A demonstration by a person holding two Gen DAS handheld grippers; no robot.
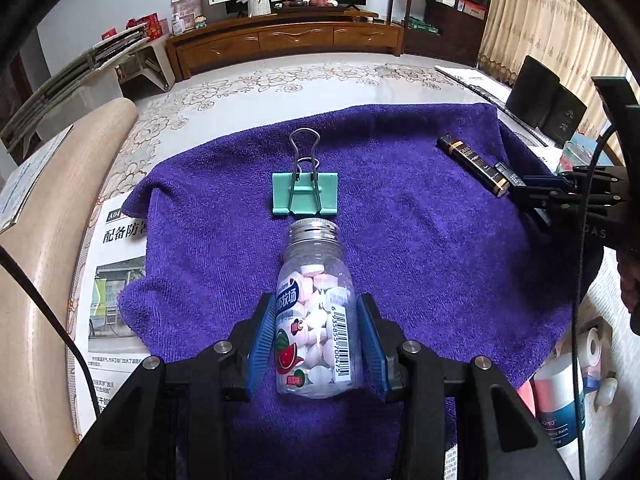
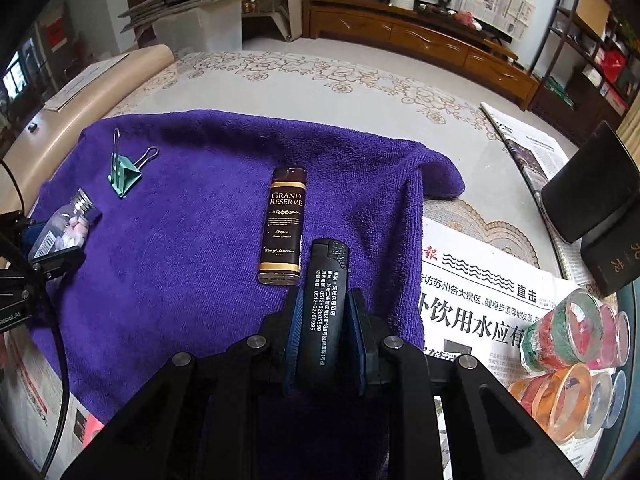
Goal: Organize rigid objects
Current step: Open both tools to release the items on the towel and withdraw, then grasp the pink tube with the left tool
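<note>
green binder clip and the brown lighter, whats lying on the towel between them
Nothing: in both wrist views only bare purple towel runs from the green binder clip to the brown lighter.

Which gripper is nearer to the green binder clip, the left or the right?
Left. The left gripper holds the candy bottle just below the green binder clip; the right gripper is far across the towel.

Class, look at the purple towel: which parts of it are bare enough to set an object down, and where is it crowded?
Bare: the purple towel between the green binder clip and the brown lighter, and its far strip beyond them. Crowded: the right edge, where the black lighter lies beside the brown one, and the candy bottle near the clip.
</note>
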